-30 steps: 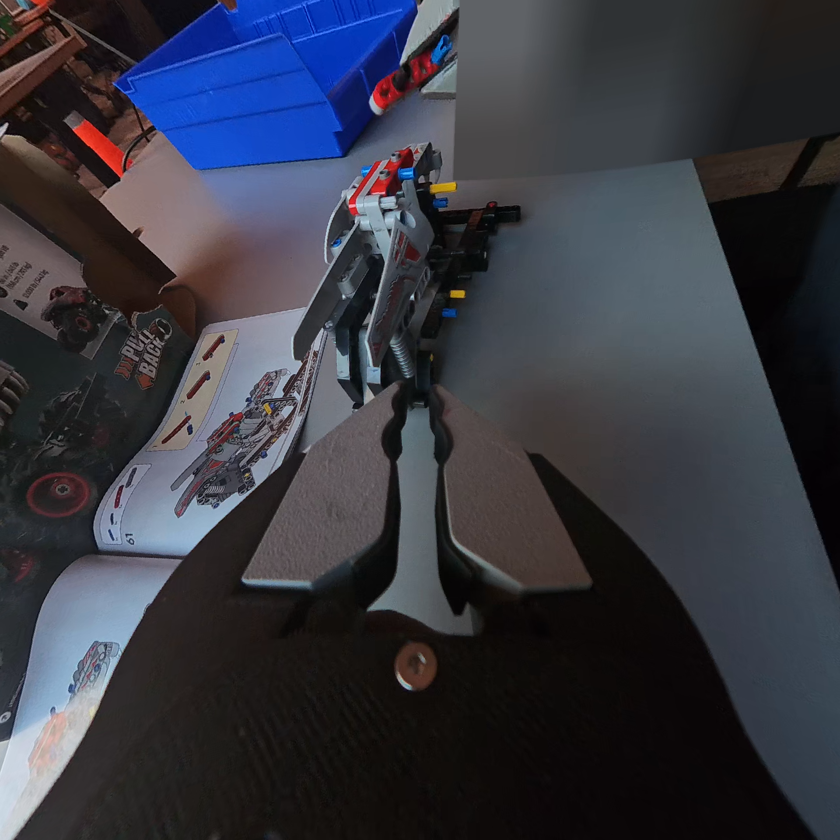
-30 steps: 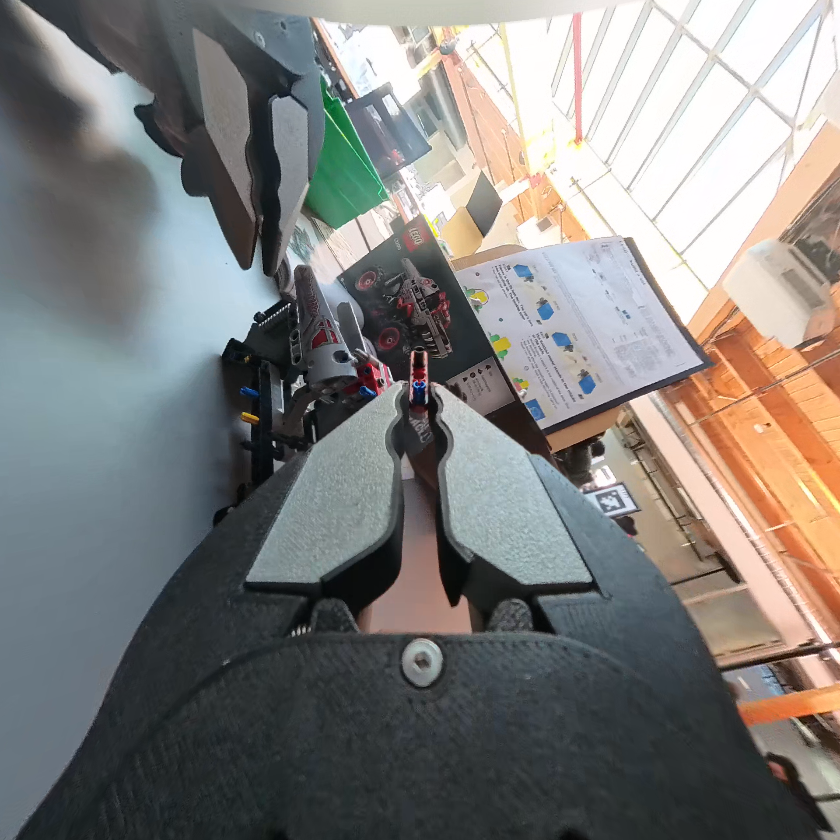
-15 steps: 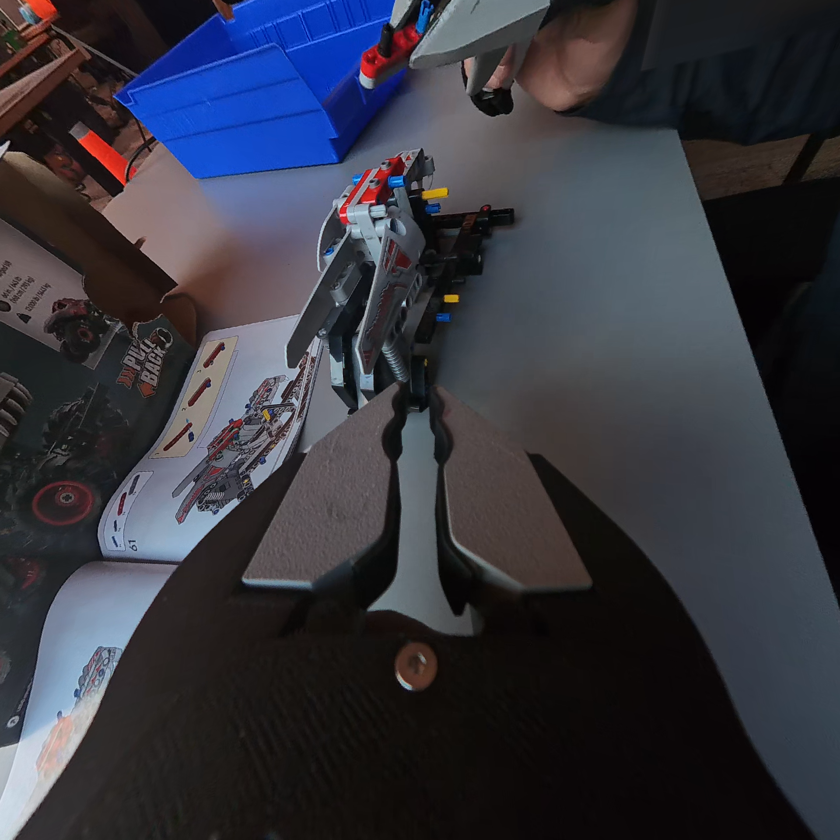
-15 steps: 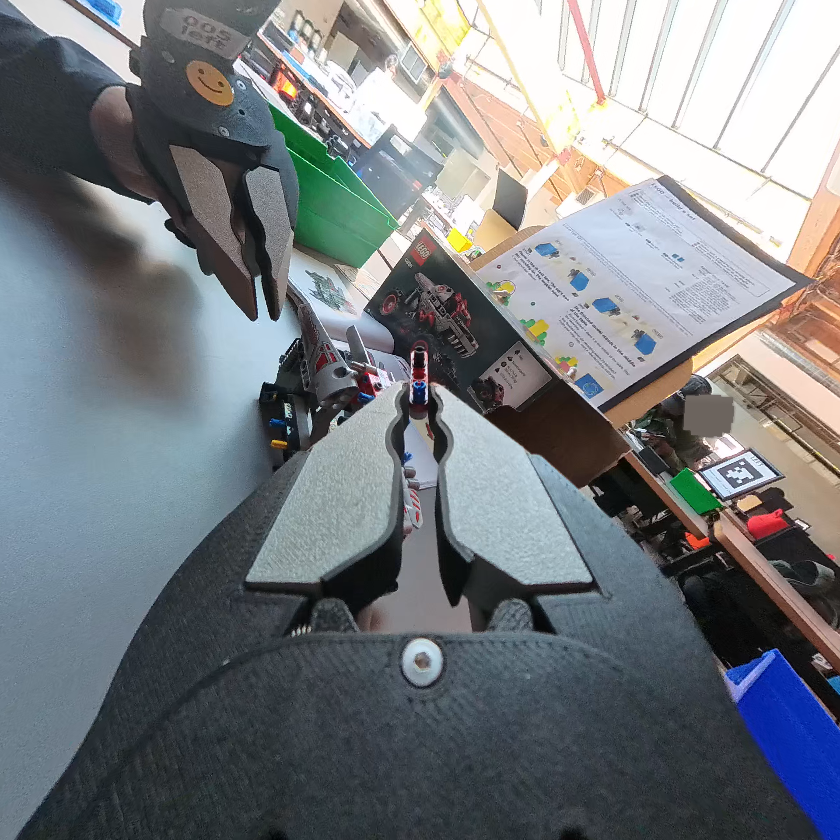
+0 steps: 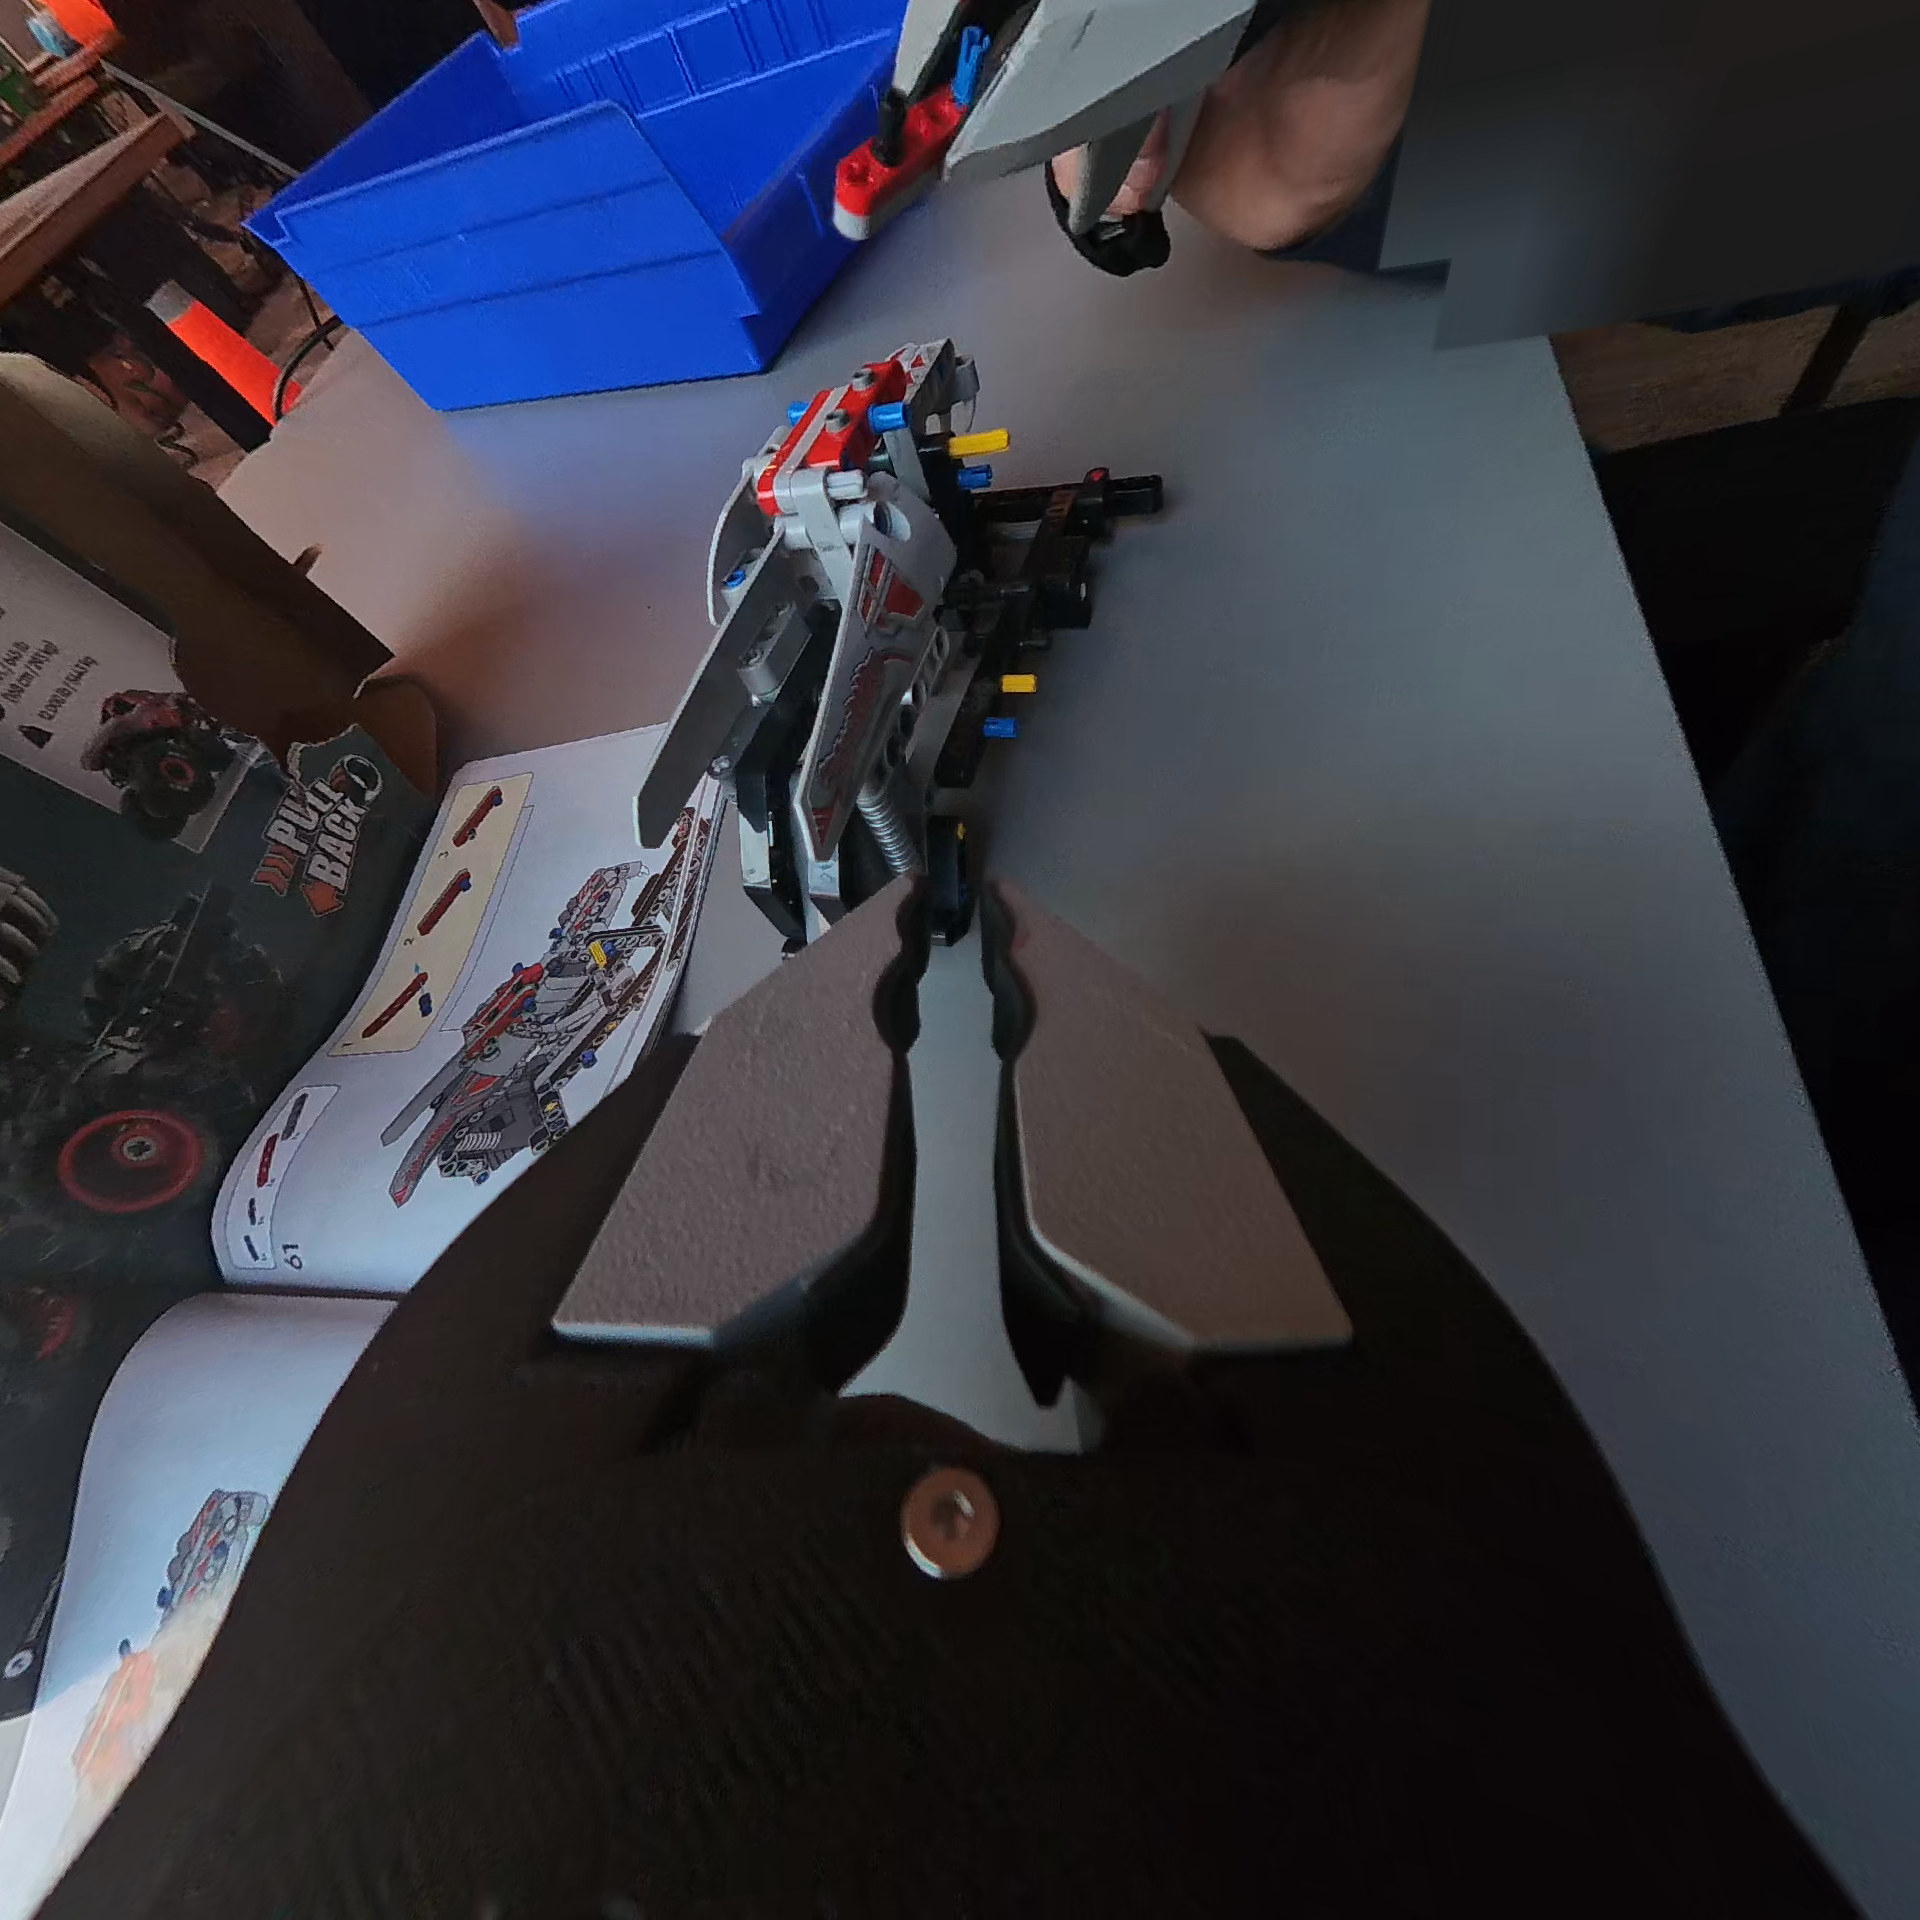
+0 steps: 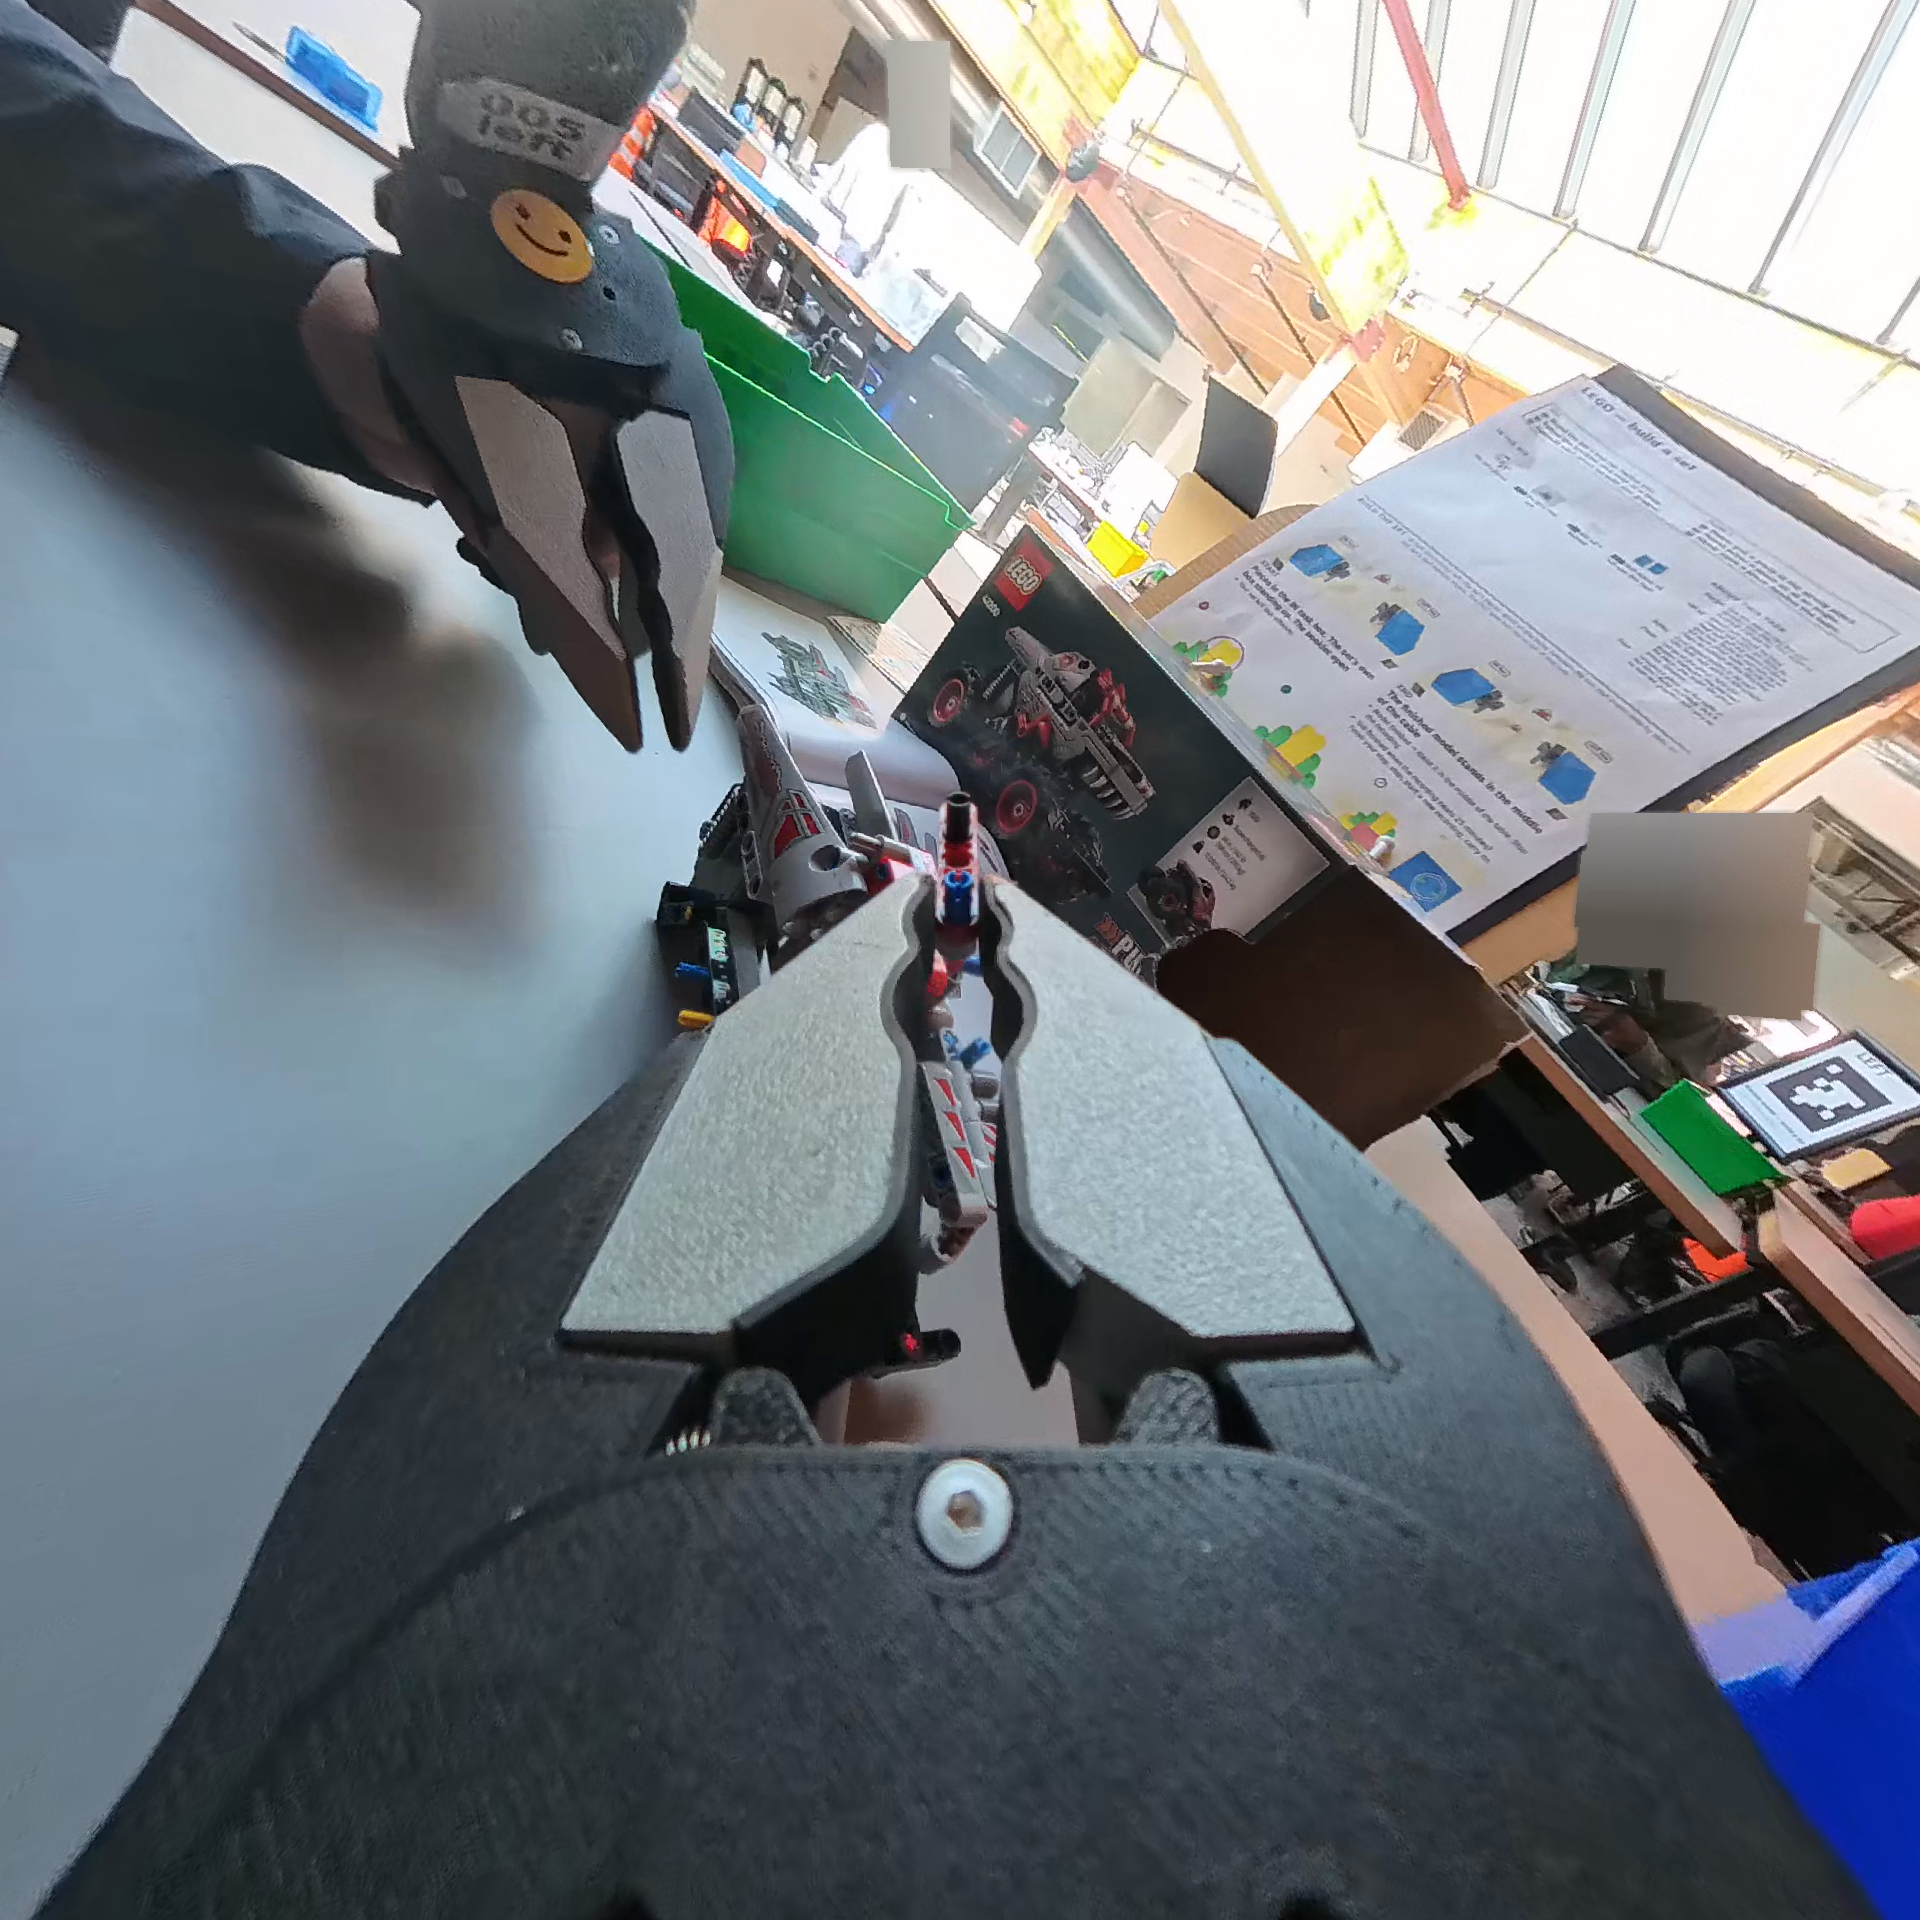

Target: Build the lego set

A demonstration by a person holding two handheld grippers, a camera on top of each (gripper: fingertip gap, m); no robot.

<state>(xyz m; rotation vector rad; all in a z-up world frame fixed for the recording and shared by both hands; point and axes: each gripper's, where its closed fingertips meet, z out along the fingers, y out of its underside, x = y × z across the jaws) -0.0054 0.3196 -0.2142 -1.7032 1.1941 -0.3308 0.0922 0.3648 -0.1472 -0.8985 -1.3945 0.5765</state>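
The partly built lego truck (image 5: 852,623), grey and red panels on a black frame, lies on the grey table (image 5: 1351,831); it also shows in the right wrist view (image 6: 790,842). My left gripper (image 5: 948,914) is nearly shut and empty, just short of the model's near end. In the right wrist view the left gripper (image 6: 652,738) hangs above the model. My right gripper (image 6: 958,894) is shut on a red lego beam sub-assembly (image 6: 956,862) with a blue pin and a grey panel. In the left wrist view the right gripper (image 5: 935,145) holds the beam (image 5: 888,171) beyond the model.
A blue bin (image 5: 582,208) stands behind the model. An open instruction booklet (image 5: 447,1039) and the lego box (image 5: 135,987) lie to the left. A green bin (image 6: 821,499) and a printed sheet on a board (image 6: 1558,623) are farther off. The table edge (image 5: 1704,831) runs along the right. About 12 cm separates my left fingertips from my right.
My right gripper with the red beam has swung round and come in over the table behind the model. The left gripper has kept its gap and barely shifted.
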